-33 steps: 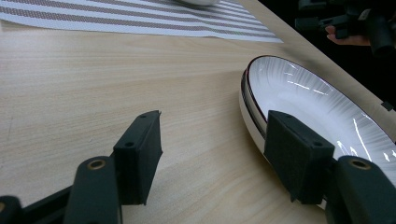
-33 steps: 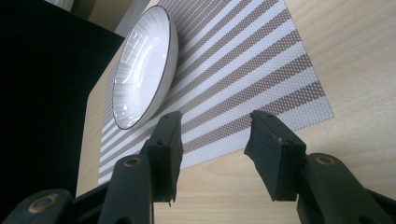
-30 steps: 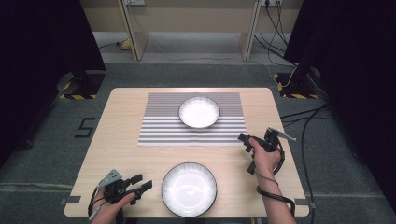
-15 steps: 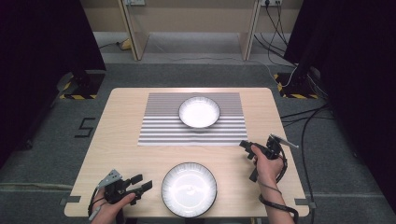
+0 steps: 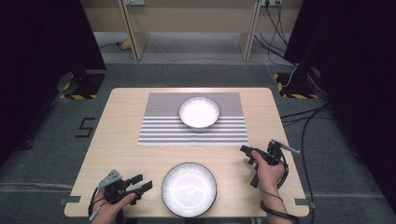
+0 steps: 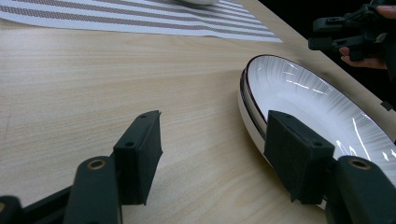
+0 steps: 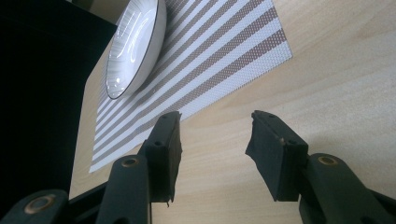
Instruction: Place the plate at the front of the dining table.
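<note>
A large white plate with a dark rim lies near the table's front edge. My left gripper rests just left of it, open, its right jaw close beside the plate's rim without holding it. A smaller white bowl sits on the striped placemat at the table's far middle. My right gripper hovers at the right side of the table, open and empty, turned on its side and pointing left. In the right gripper view the bowl and placemat lie ahead of the open right gripper.
The wooden table has bare wood between the placemat and the plate. In the left gripper view, the right gripper shows far off beyond the plate. Cables trail on the floor to the right, and dark curtains stand on both sides.
My right gripper has drawn back from the placemat's near right corner toward the table's front edge. The left gripper, plate and bowl have stayed put.
</note>
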A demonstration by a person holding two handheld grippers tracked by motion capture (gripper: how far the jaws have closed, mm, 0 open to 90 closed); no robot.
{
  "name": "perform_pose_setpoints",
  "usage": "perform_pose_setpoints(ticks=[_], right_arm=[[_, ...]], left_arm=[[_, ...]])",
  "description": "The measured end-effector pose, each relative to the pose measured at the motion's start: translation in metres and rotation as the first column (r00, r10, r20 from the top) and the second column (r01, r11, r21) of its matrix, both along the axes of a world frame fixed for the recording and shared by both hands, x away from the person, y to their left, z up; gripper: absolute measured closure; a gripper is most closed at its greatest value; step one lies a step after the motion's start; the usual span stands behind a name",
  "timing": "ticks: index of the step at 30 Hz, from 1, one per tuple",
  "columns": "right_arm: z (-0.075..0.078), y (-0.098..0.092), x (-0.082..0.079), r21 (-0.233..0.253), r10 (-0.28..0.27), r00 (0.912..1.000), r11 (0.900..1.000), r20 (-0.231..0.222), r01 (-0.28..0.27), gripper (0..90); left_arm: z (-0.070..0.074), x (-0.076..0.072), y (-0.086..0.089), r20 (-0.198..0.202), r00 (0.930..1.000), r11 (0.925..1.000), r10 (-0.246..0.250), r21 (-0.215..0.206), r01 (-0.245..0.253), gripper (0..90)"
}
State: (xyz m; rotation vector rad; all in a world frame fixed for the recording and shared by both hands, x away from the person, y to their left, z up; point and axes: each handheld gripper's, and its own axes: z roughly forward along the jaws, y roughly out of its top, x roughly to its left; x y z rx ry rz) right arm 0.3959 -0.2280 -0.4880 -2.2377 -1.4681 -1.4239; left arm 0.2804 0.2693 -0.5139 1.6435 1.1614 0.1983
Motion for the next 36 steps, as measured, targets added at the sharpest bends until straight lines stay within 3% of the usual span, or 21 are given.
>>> perform_pose_setpoints(ticks=[36], right_arm=[[0.005, -0.025, -0.047, 0.002, -0.025, 0.9992, 1.000, 0.030, 0.025, 51.9]], left_arm=[[0.000, 0.000, 0.000, 0.001, 1.0000, 1.0000, 0.003, 0.000, -0.003, 36.2]])
